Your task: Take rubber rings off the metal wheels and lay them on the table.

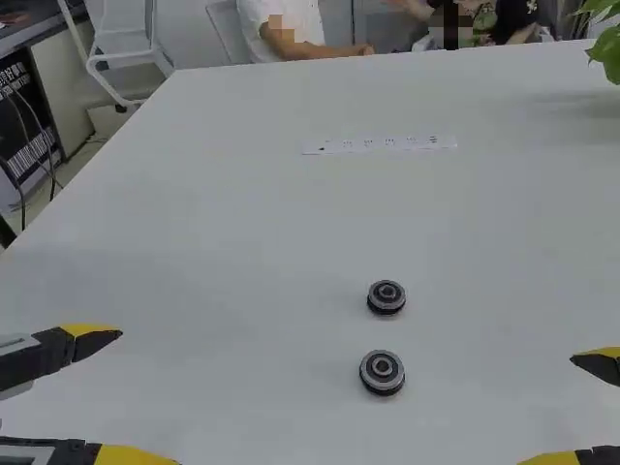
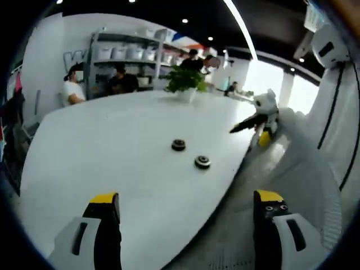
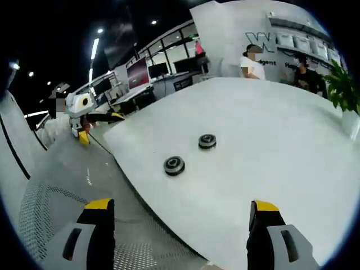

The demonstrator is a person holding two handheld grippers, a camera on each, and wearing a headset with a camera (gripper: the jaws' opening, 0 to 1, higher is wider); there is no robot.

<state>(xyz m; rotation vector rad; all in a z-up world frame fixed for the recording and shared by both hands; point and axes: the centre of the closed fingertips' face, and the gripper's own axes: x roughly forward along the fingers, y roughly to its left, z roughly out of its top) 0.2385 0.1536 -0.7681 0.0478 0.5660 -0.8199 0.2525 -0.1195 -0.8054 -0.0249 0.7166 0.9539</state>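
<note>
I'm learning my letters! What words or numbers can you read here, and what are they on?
"W": big letter on the far wall; what follows is blurred.
White strip on the table: marks too small to read.
Dark panel at the left: stripes, unreadable.

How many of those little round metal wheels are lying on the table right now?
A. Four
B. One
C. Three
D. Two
D: in the head view a farther wheel and a nearer wheel lie apart on the white table, and both gripper views show the same pair.
</note>
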